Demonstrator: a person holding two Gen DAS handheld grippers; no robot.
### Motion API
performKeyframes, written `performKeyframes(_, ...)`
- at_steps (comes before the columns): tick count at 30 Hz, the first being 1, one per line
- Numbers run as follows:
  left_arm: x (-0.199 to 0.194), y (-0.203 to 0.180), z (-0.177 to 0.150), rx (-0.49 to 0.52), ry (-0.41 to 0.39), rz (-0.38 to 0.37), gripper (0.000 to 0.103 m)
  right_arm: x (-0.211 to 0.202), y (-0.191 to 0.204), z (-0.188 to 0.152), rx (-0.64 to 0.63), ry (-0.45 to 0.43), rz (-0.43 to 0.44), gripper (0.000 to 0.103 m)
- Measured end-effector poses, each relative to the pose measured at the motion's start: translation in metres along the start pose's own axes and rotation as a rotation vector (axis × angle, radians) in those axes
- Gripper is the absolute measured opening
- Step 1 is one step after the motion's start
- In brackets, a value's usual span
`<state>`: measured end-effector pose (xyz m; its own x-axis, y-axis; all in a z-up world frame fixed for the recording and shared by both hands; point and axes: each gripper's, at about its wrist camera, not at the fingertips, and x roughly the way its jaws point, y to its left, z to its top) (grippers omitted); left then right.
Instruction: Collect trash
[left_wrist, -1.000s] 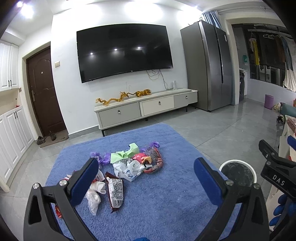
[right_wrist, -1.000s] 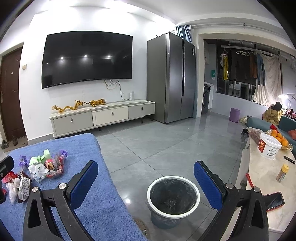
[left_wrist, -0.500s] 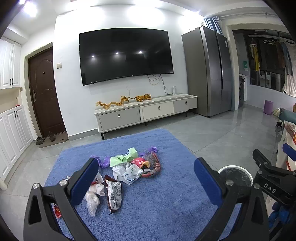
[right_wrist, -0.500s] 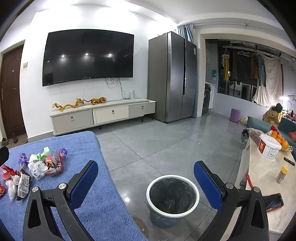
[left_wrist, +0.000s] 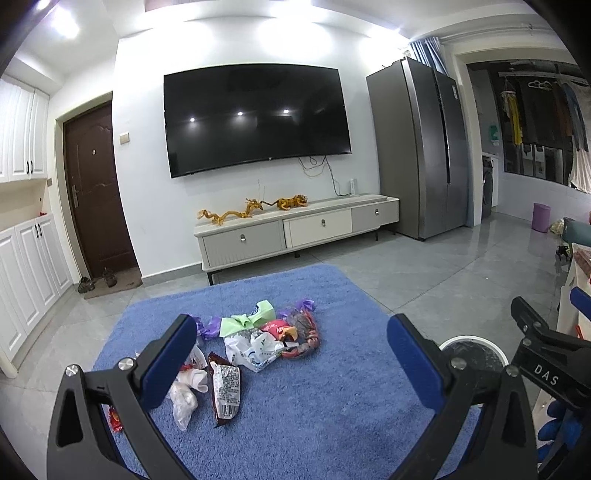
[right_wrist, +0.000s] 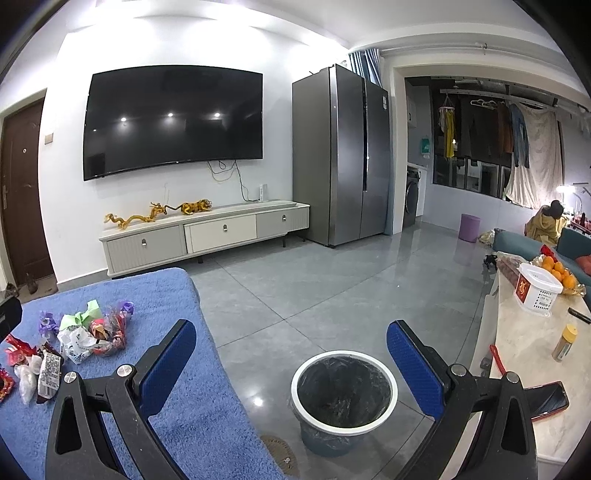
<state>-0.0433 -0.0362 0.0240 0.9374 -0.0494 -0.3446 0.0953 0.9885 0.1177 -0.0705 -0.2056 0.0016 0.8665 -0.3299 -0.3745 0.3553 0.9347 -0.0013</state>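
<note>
A pile of trash wrappers (left_wrist: 258, 339) lies on a blue rug (left_wrist: 314, 406): a dark snack packet (left_wrist: 225, 387), white crumpled plastic (left_wrist: 255, 350), green paper (left_wrist: 245, 317) and red and purple wrappers. The pile also shows at the left of the right wrist view (right_wrist: 81, 336). My left gripper (left_wrist: 291, 362) is open and empty, above the rug, short of the pile. My right gripper (right_wrist: 291, 363) is open and empty, above a grey bin with a white rim (right_wrist: 343, 398). The bin (left_wrist: 472, 350) is partly hidden in the left wrist view.
A TV stand (left_wrist: 295, 232) and a wall TV (left_wrist: 258, 118) are at the back, a fridge (right_wrist: 343, 155) to the right. A marble counter (right_wrist: 528, 354) on the right holds a phone (right_wrist: 546, 400), a bottle (right_wrist: 565, 341) and a white basket (right_wrist: 537, 293). Grey tiled floor surrounds the rug.
Both views have tilted up slightly, so the trash pile and the bin sit a little lower in the frames. Both grippers have stayed open.
</note>
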Motion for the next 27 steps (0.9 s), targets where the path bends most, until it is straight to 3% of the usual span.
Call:
performKeyframes(17, -0.010, -0.003, -0.004, 0.012, -0.067, -0.046, 0.103, 0.005, 0.004, -0.004, -0.005, 0.021, -0.015, 0.103)
performKeyframes(27, -0.013, 0.000, -0.002, 0.017, -0.042, -0.052, 0.103, -0.003, 0.007, -0.001, -0.014, 0.002, -0.009, 0.103)
